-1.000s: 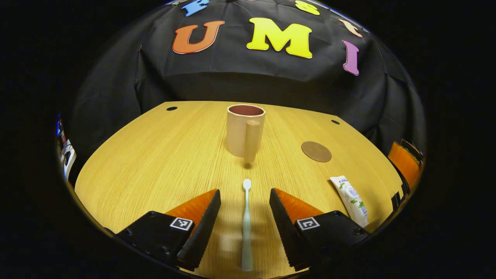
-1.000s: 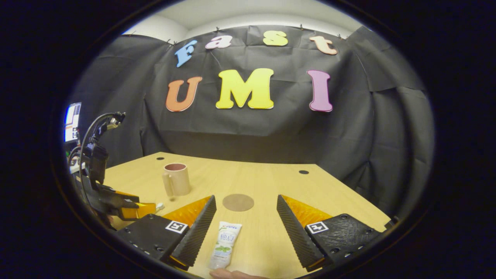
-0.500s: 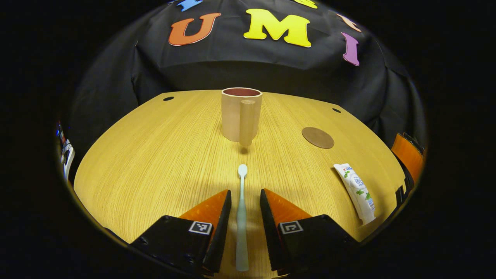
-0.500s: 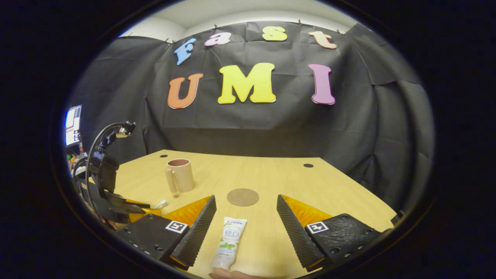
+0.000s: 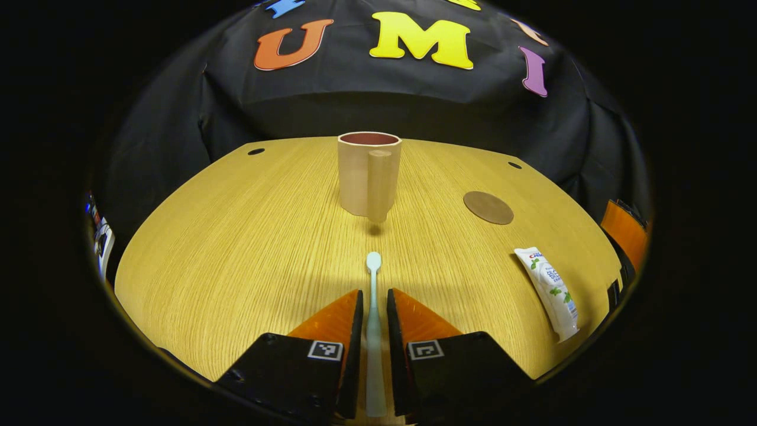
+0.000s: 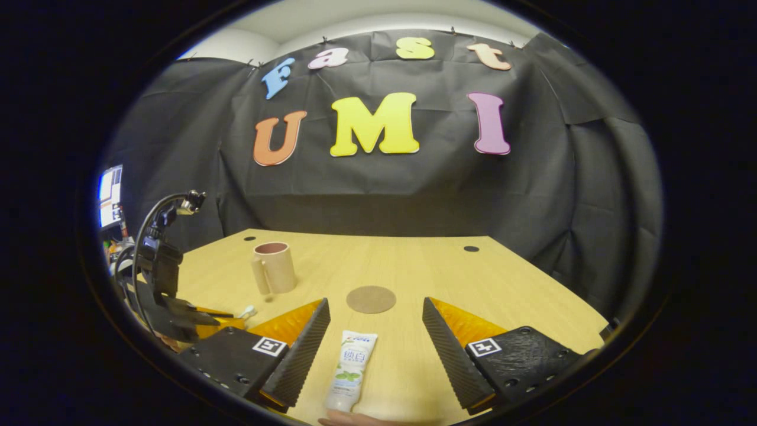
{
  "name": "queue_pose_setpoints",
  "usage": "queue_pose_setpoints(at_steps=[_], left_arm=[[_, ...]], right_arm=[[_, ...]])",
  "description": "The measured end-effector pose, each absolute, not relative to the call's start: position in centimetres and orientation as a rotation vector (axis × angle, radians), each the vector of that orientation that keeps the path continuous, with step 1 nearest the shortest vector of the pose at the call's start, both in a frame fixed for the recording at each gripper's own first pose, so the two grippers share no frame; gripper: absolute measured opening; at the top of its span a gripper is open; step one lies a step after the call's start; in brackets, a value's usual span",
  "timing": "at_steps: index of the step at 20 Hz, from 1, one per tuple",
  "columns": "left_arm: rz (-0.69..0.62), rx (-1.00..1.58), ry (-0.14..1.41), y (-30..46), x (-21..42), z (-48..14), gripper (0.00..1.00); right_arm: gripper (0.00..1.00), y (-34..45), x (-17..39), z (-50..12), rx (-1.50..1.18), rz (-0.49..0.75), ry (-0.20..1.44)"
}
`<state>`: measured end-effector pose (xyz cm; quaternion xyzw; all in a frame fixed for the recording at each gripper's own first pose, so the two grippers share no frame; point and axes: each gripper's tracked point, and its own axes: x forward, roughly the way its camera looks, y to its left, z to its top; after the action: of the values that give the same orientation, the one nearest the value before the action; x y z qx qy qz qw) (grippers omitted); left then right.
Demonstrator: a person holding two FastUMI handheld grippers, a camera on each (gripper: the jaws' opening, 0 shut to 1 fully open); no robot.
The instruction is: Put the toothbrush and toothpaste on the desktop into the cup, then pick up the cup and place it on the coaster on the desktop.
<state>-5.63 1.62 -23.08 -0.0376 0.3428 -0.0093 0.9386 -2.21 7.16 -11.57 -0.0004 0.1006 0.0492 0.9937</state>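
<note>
A pale toothbrush [image 5: 374, 319] lies on the wooden desktop [image 5: 248, 236], head pointing at the beige cup [image 5: 368, 174]. My left gripper [image 5: 373, 299] is shut on the toothbrush handle, both fingers against it. The cup [image 6: 274, 267] stands upright with its handle toward me. A round brown coaster [image 5: 488, 207] lies to the right of the cup. The white toothpaste tube [image 5: 551, 291] lies near the right edge. In the right gripper view, my right gripper [image 6: 375, 309] hovers open over the toothpaste tube [image 6: 349, 368], with the coaster [image 6: 371, 299] just beyond. The left gripper [image 6: 201, 316] shows at far left.
Small dark holes [image 5: 256, 151] mark the desktop's back corners. The black cloth wall hangs close behind the desktop. A camera on a bent stalk [image 6: 159, 236] and a screen [image 6: 110, 195] stand at the far left. A fingertip [image 6: 349, 420] shows at the bottom edge.
My left gripper's fingers closed in from wide apart onto the toothbrush handle. The right gripper stayed open over the toothpaste, with a slight shift in its view.
</note>
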Motion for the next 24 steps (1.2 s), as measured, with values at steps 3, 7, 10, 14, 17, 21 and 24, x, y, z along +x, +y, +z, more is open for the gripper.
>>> queue_pose_setpoints(at_steps=[3,7,10,14,17,21,24], left_arm=[[-0.034,-0.09,0.688,1.6,-5.3,-23.1,0.17],[-0.078,-0.132,0.663,0.9,-4.9,-23.0,0.08],[-0.085,-0.13,0.636,1.0,-4.8,-22.5,0.06],[-0.069,-0.063,0.534,1.6,-4.7,-19.7,0.06],[-0.068,-0.036,0.483,1.3,-4.8,-18.0,0.06],[-0.068,-0.04,0.448,1.4,-5.1,-16.5,0.06],[-0.062,-0.025,0.405,1.7,-5.2,-15.0,0.05]], right_arm=[[0.95,7.4,-2.1,-12.0,-0.009,0.103,0.211],[0.93,7.5,-2.1,-12.5,-0.014,0.105,0.228],[0.95,7.5,-2.0,-13.1,-0.009,0.102,0.245],[0.95,8.2,-2.0,-14.6,0.001,0.107,0.293],[0.95,9.2,-2.2,-16.2,-0.023,0.115,0.338],[0.95,10.2,-2.6,-18.5,-0.065,0.126,0.404],[0.97,10.3,-2.7,-19.9,-0.087,0.123,0.453]])
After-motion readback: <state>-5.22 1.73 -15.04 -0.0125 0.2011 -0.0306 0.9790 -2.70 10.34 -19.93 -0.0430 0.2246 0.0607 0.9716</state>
